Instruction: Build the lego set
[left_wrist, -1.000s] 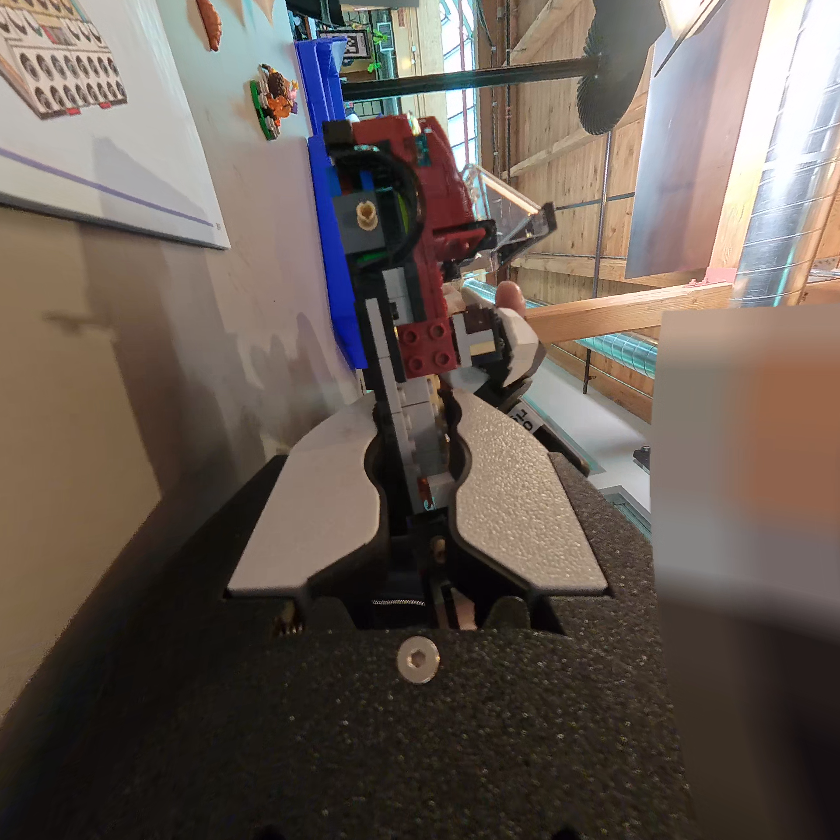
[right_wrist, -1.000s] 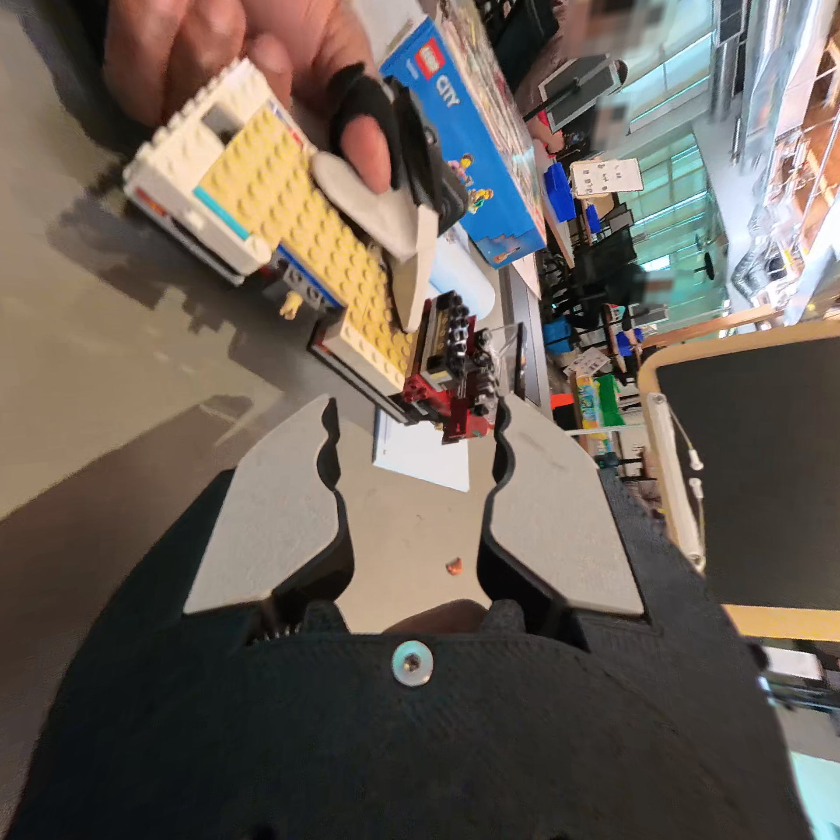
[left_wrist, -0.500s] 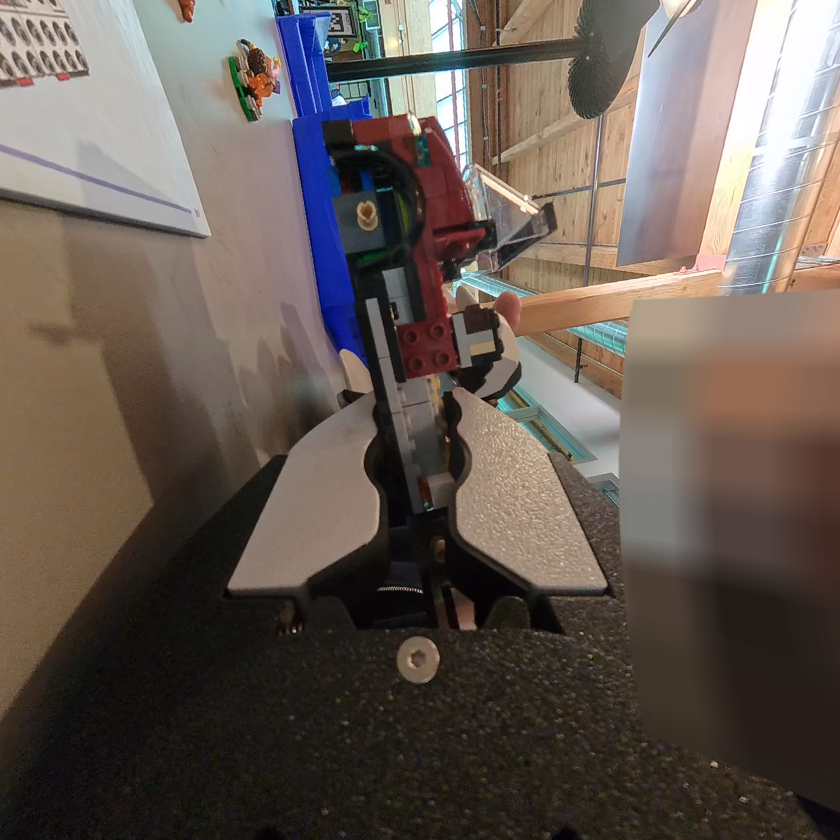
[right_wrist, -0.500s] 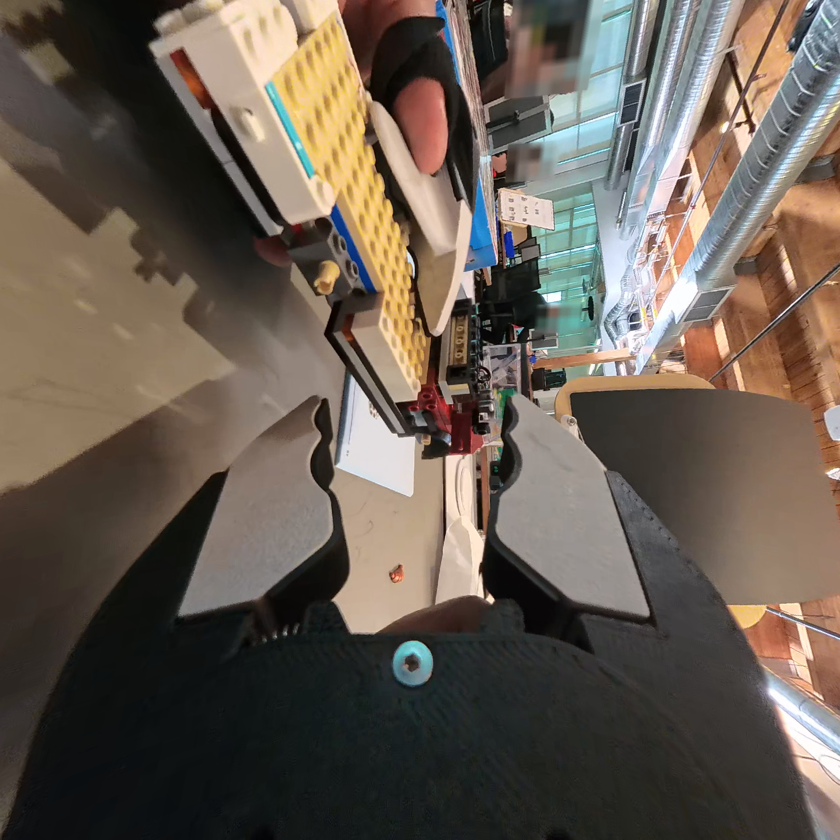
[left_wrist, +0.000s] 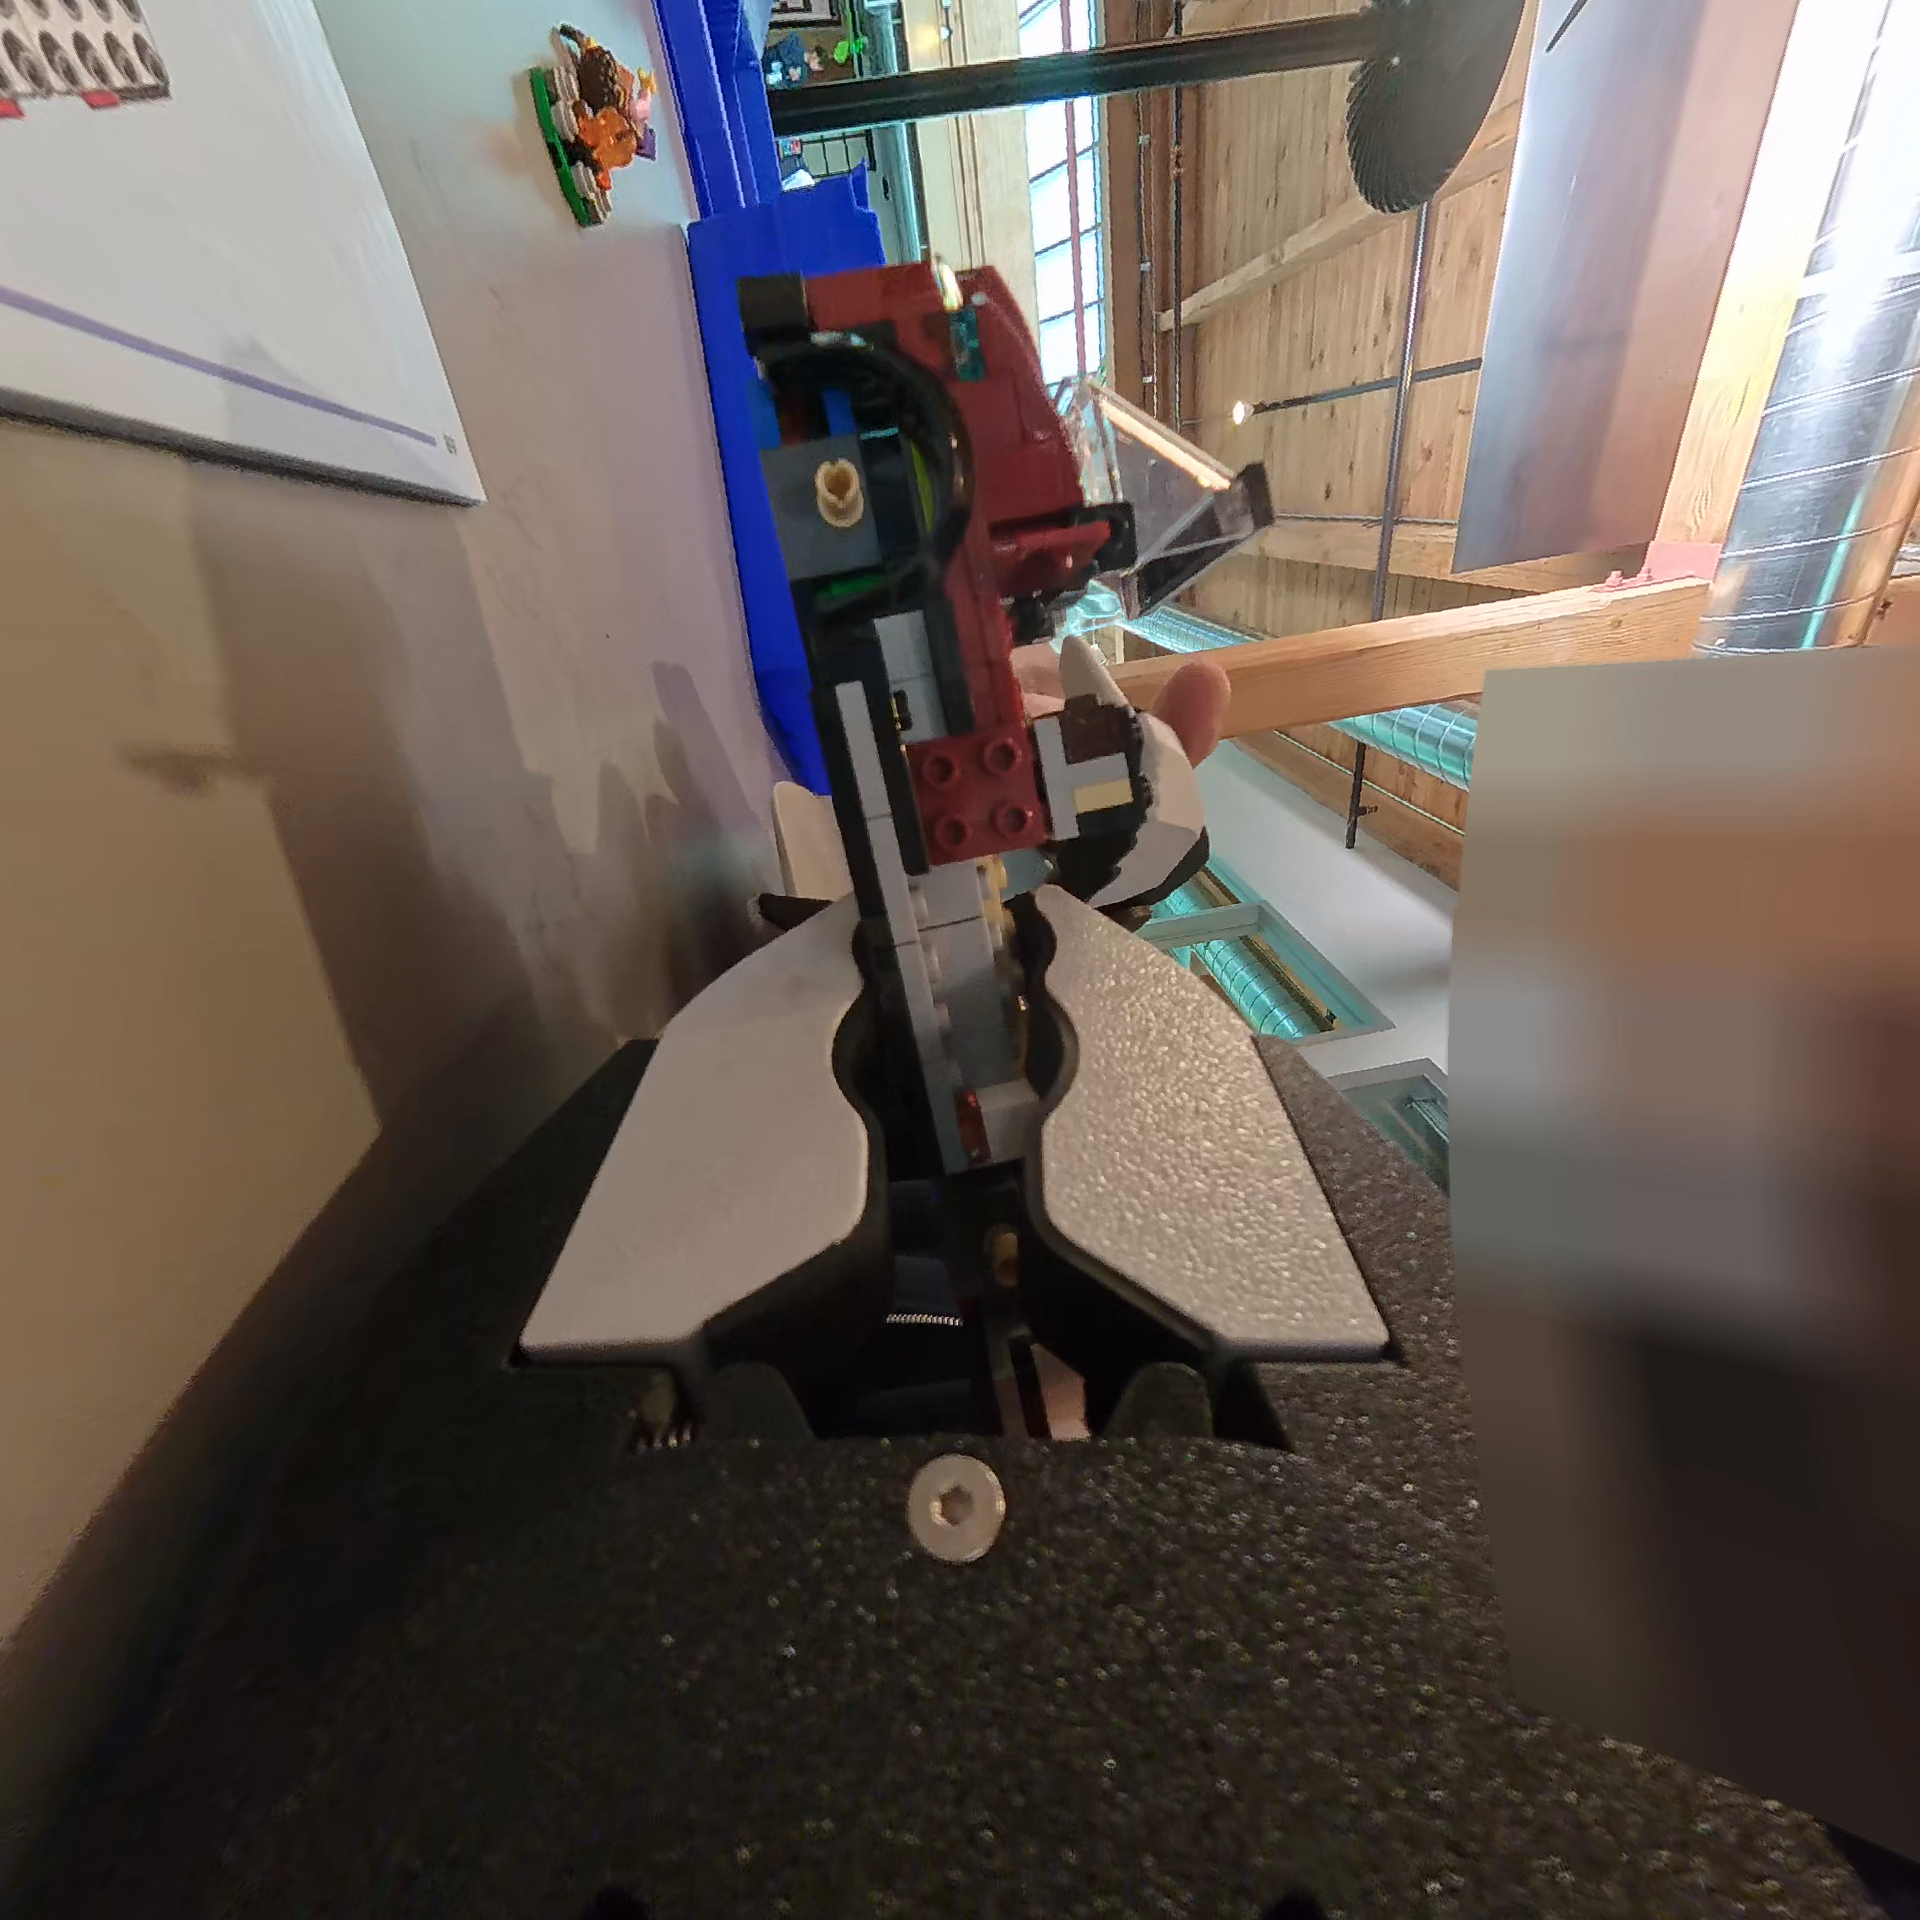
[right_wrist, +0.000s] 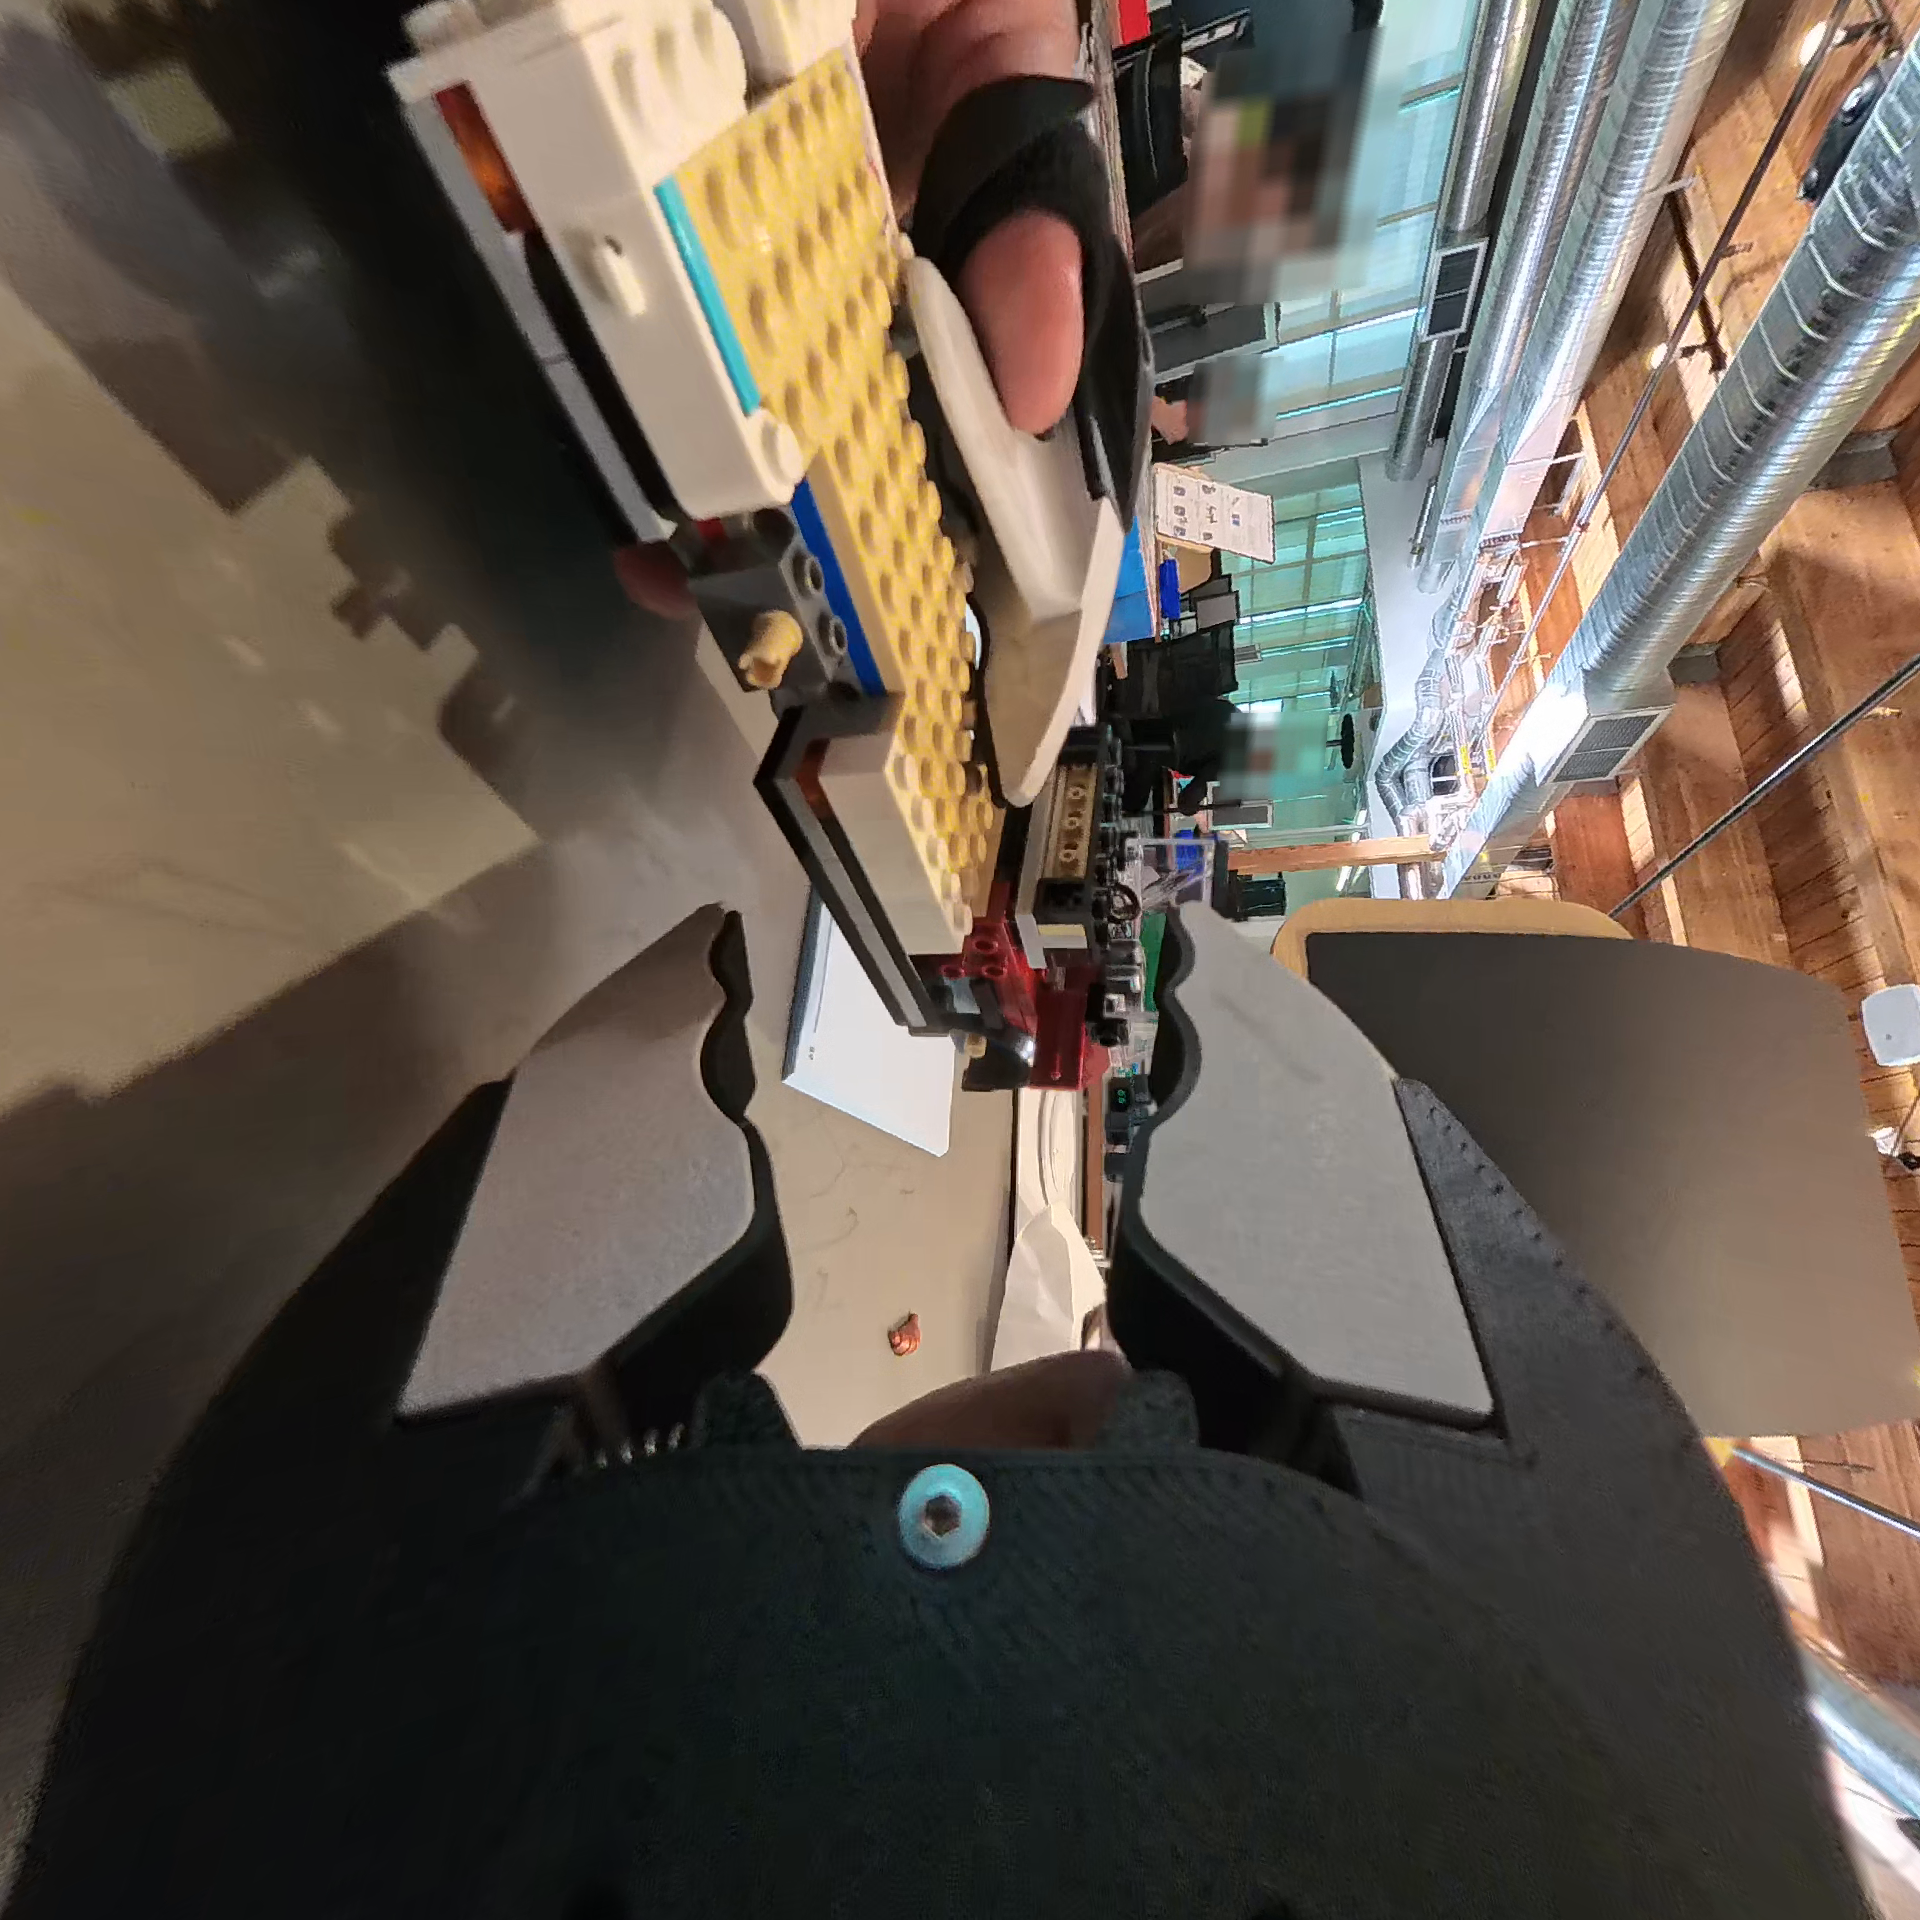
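My left gripper (left_wrist: 940, 935) is shut on the grey rear part of a brick-built vehicle (left_wrist: 914, 623), dark red, grey and black with a clear windscreen. I hold it up off the table. In the right wrist view the same vehicle (right_wrist: 831, 416) shows a tan studded plate and white bricks, with one left finger (right_wrist: 1029, 582) pressed on the plate. My right gripper (right_wrist: 951, 966) is open. The vehicle's dark red end (right_wrist: 1018, 997) lies between its fingertips, nearer the right one; the pads do not press on it. One right finger (left_wrist: 1143, 831) shows beside the vehicle in the left wrist view.
A grey table (right_wrist: 208, 831) carries a white booklet (right_wrist: 873, 1049) and a small copper-coloured piece (right_wrist: 906, 1361). A blue bin (left_wrist: 748, 312), a white printed sheet (left_wrist: 208, 260) and a small green and orange brick figure (left_wrist: 592, 114) lie farther off. A dark chair back (right_wrist: 1610, 1143) stands at the right. My left and right fingertips are right by each other.
My right gripper's jaws have opened wider and its view has swung, so the vehicle's red end now sits between the fingertips. My left gripper has kept its hold on the vehicle.
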